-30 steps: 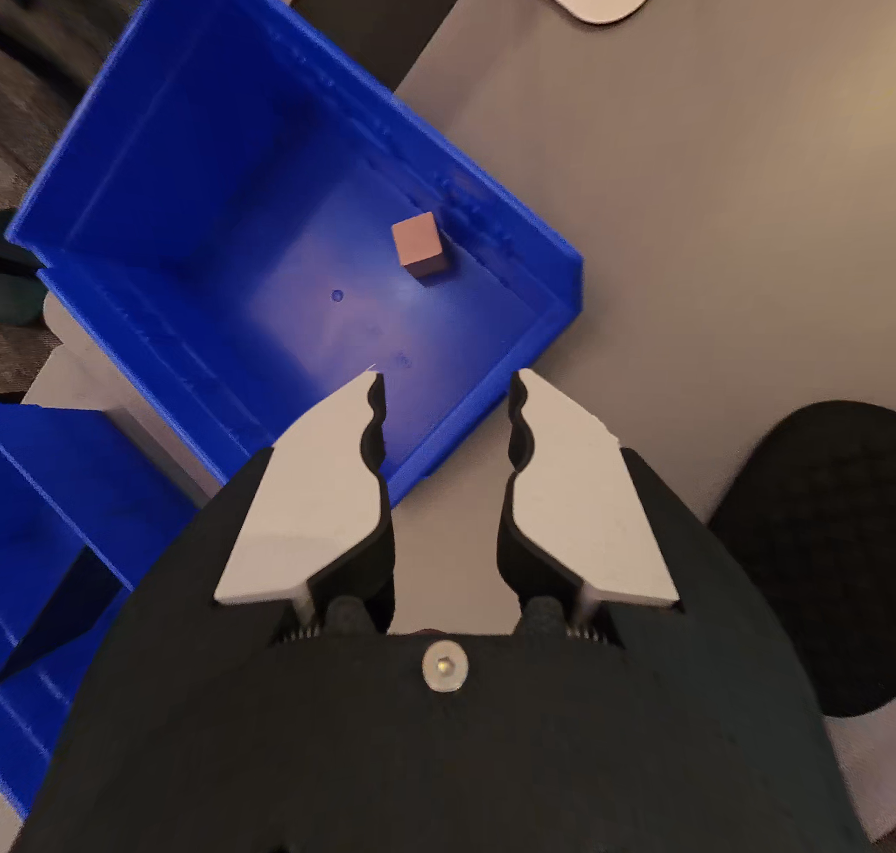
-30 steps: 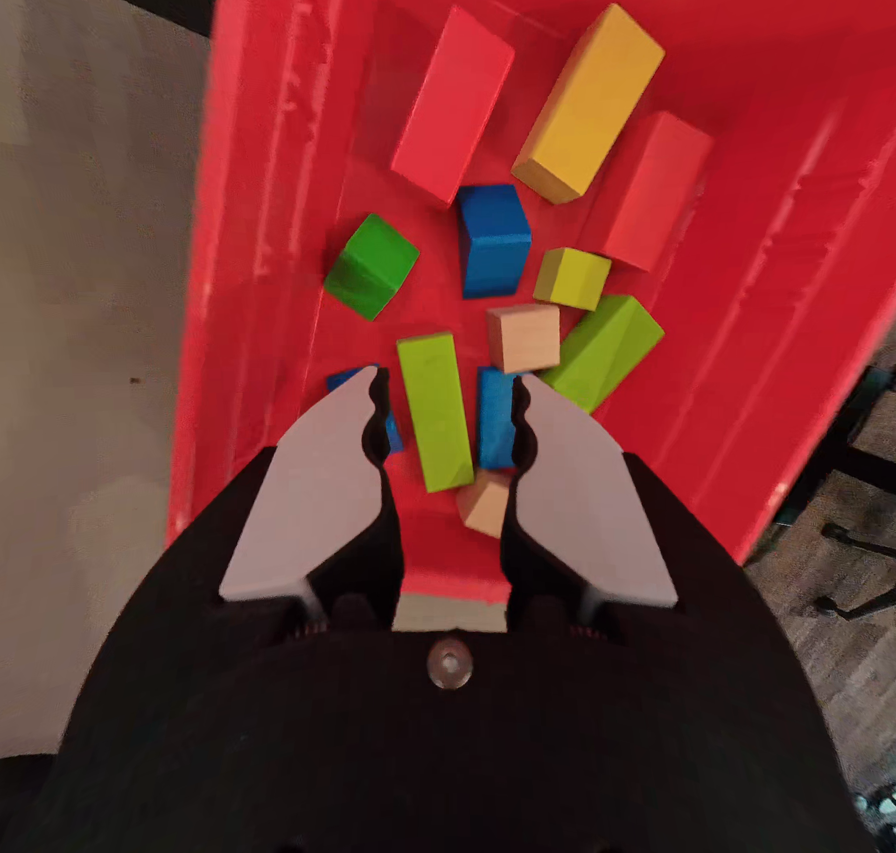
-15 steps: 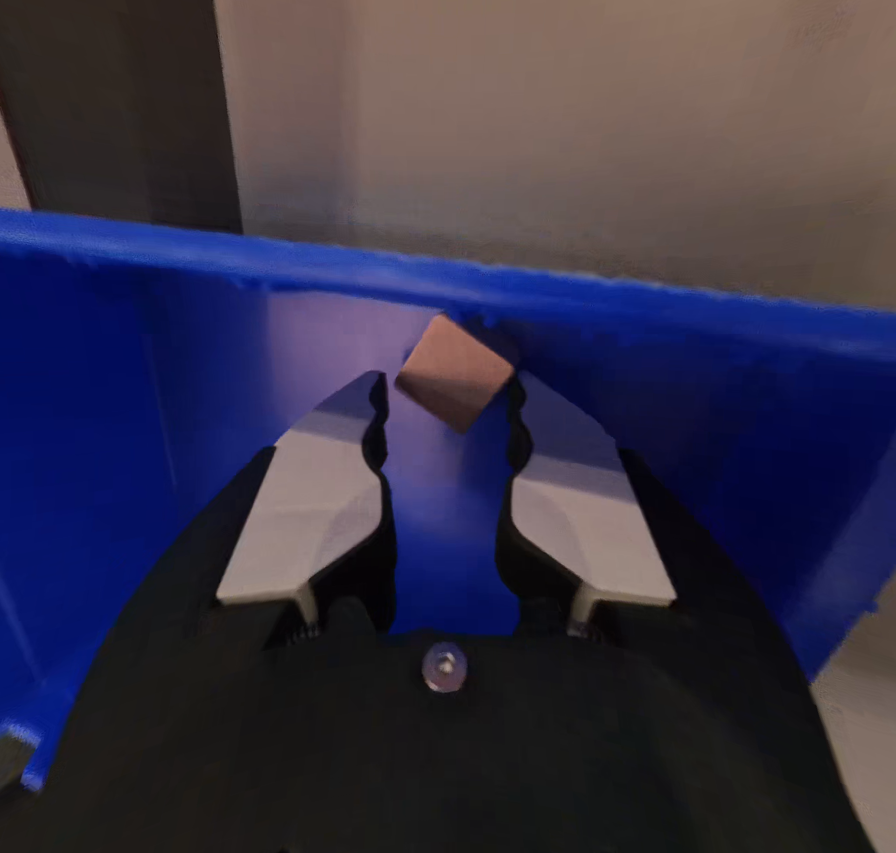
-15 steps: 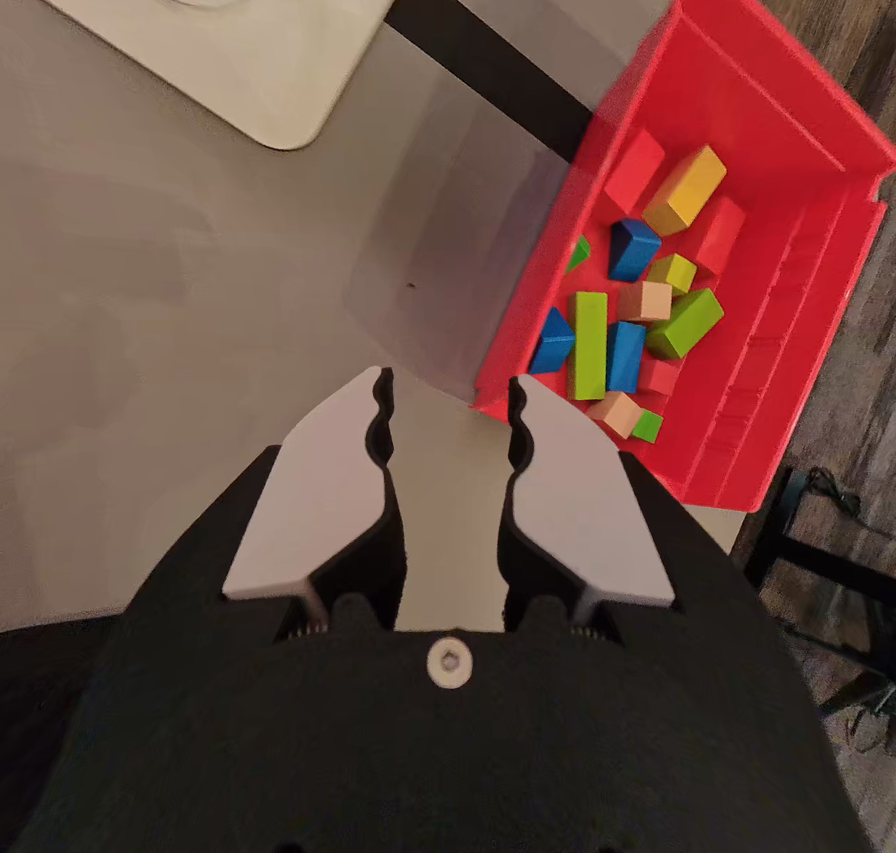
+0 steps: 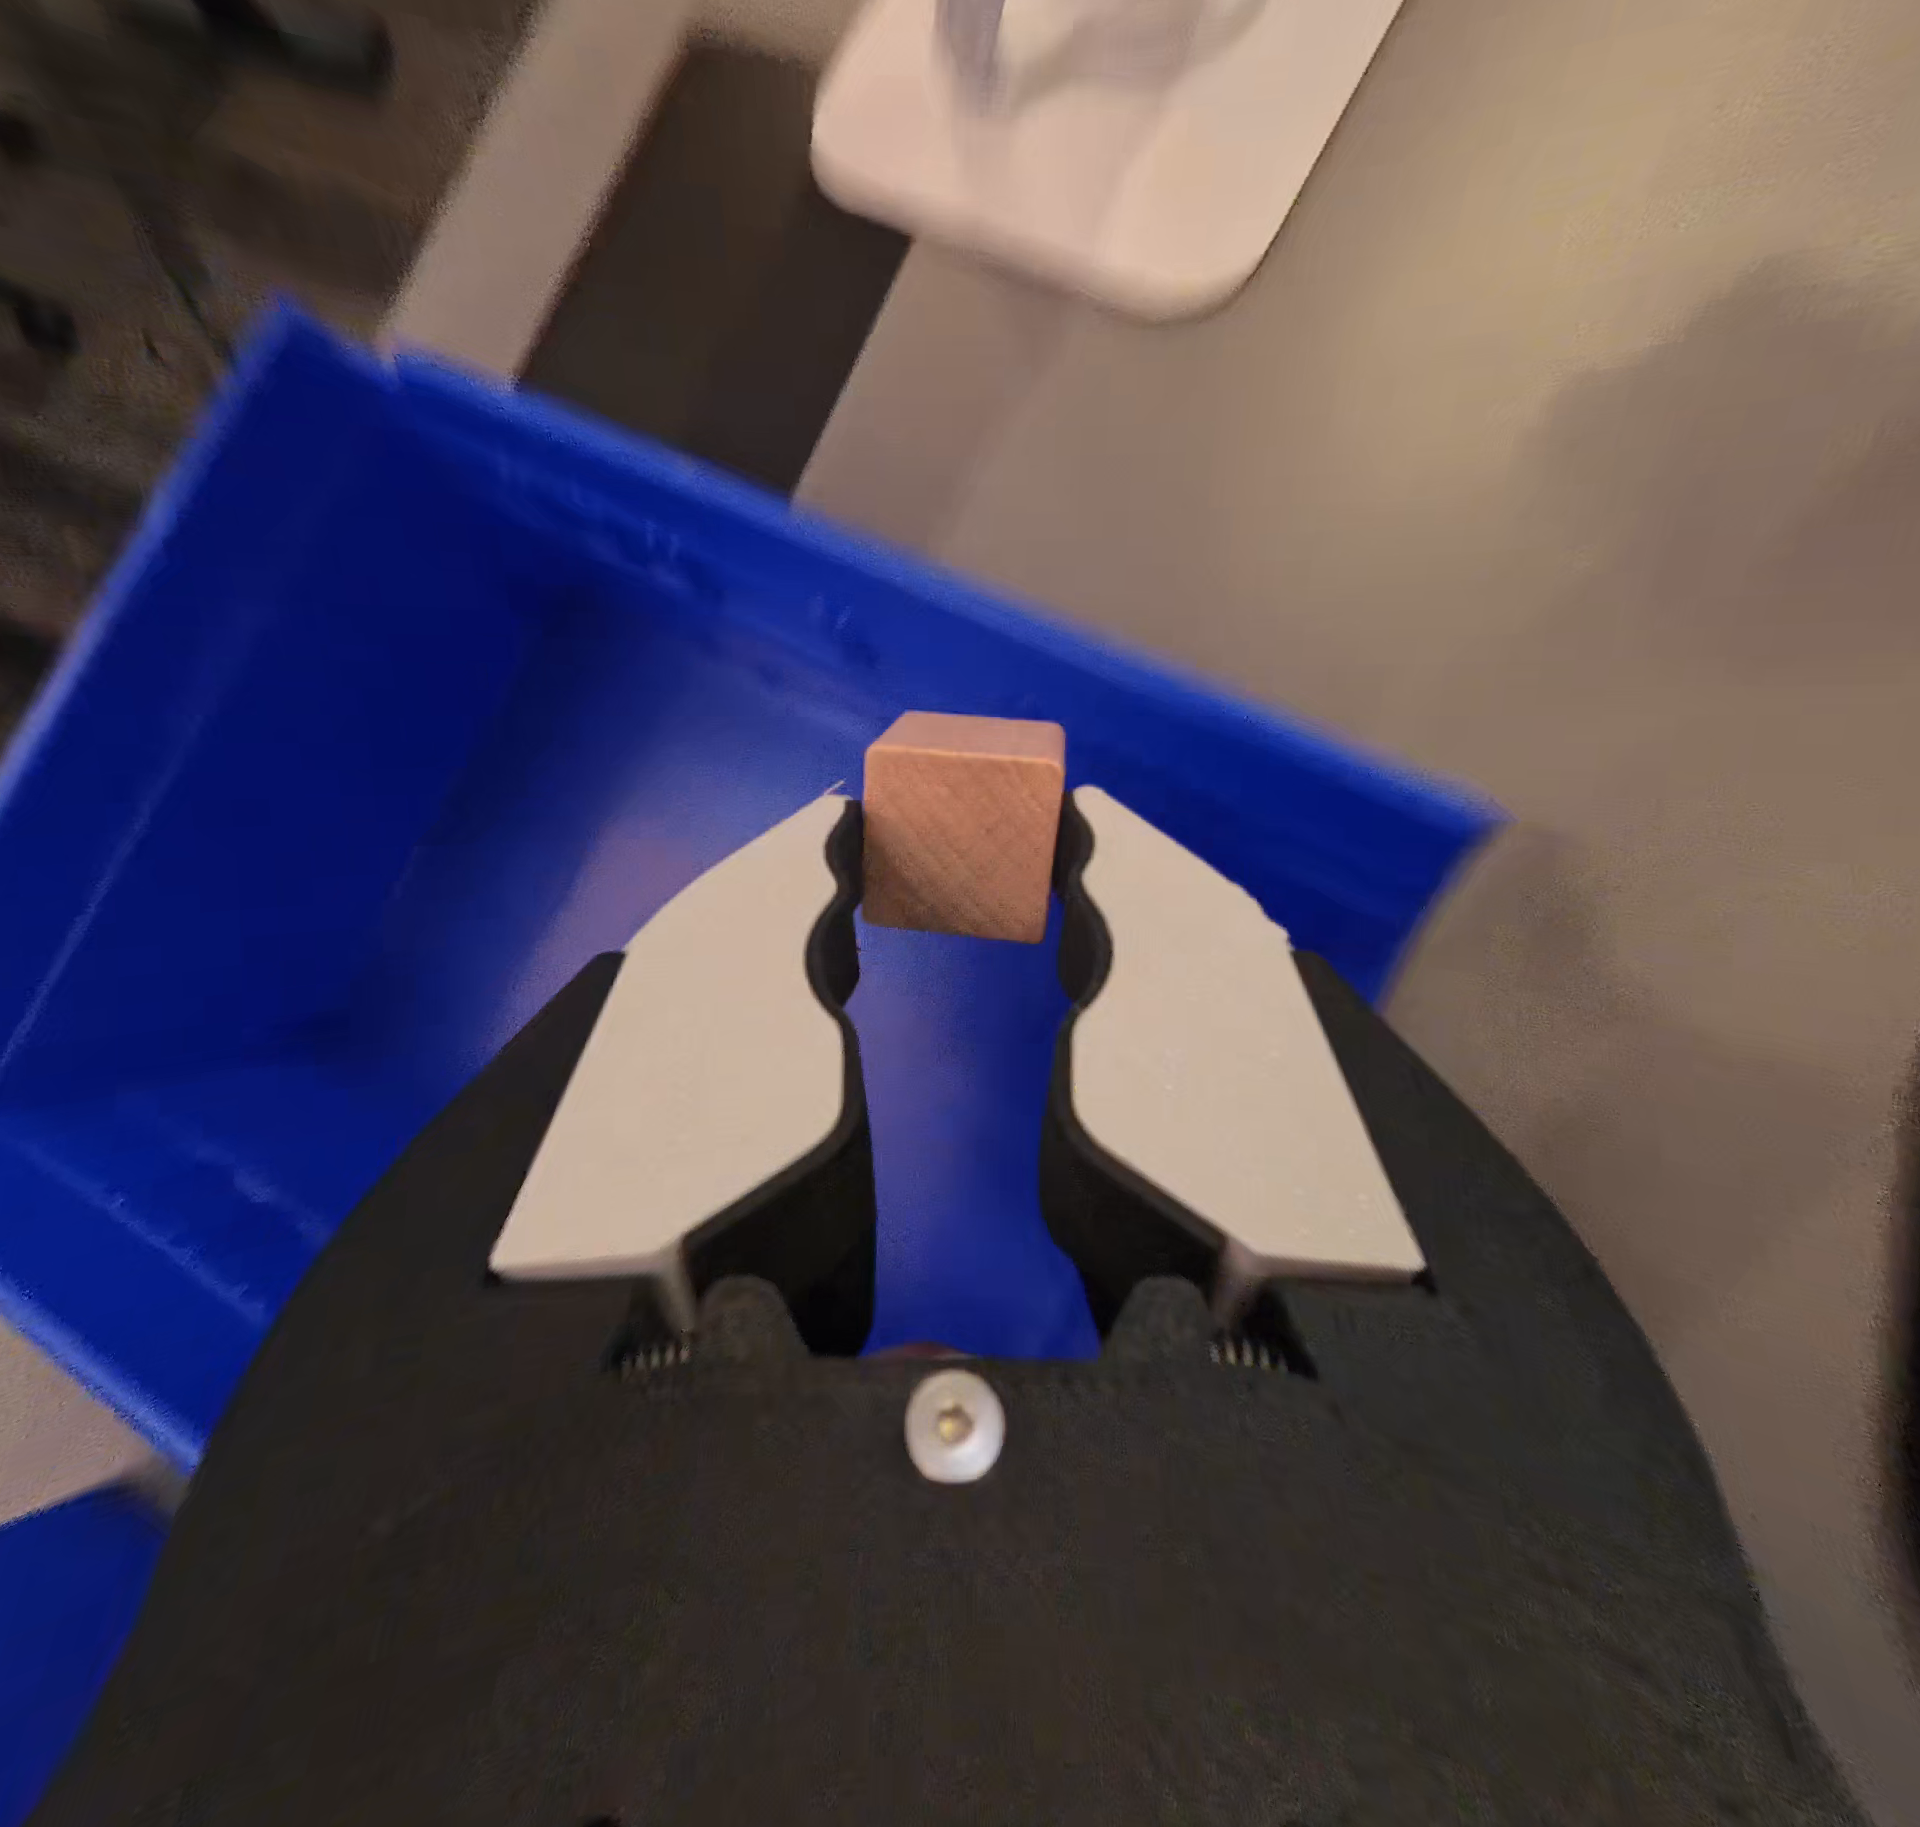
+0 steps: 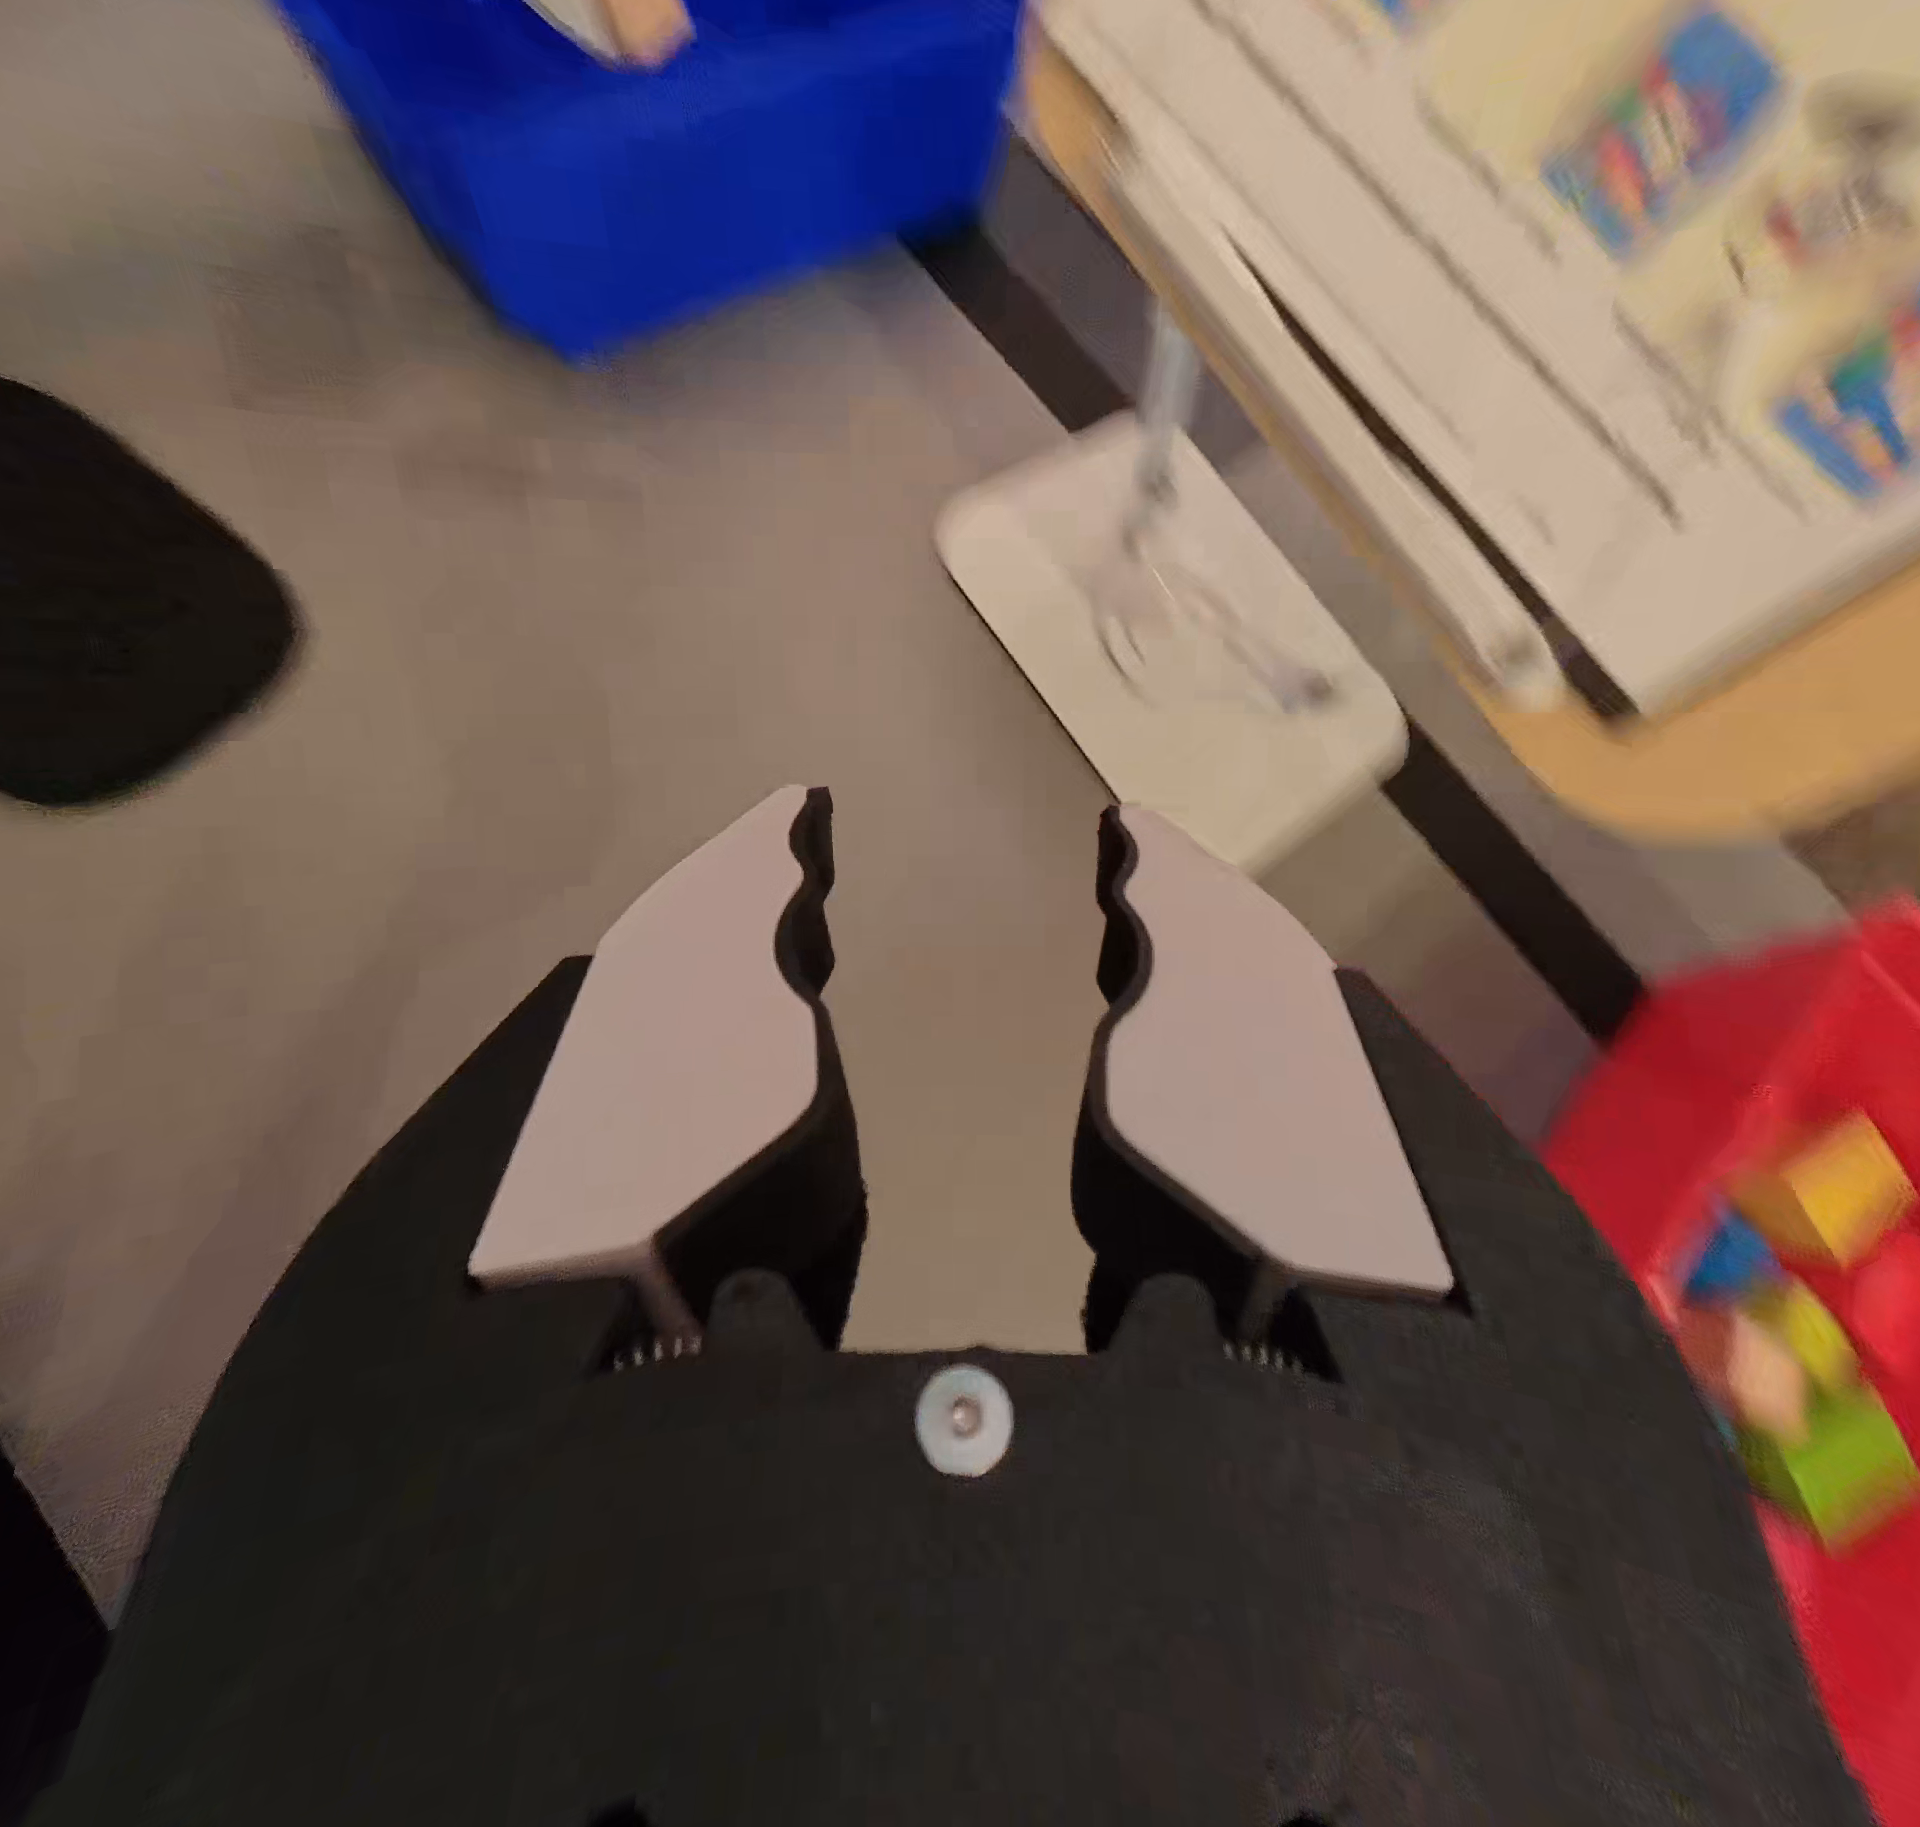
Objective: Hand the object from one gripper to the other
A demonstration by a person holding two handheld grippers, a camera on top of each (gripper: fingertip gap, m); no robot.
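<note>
Your left gripper [image 5: 961, 832] has its jaws pinching a plain wooden cube [image 5: 961, 832] at the very tips, both dark pads pressed against opposite faces of the block. The cube sits above the open blue bin [image 5: 364, 790], clear of the bin's floor, with its upper edge poking past the fingertips. Beyond the bin you can see the grey worktop [image 5: 1455, 530] and a white base plate [image 5: 1091, 198] carrying something clear and blurred.

Your right gripper [image 6: 966, 821] has its jaws spread with nothing between them but bare worktop. From this side the blue bin lies far ahead at the upper left, and the left gripper shows there, blurred, with the wooden cube at its tips over the bin. The red bin [image 6: 1714, 1102] of coloured blocks [image 6: 1808, 1362] is at the lower right. The white base plate is just ahead of your right fingertip, and a black pad [image 6: 114, 603] lies on the worktop to the left.
</note>
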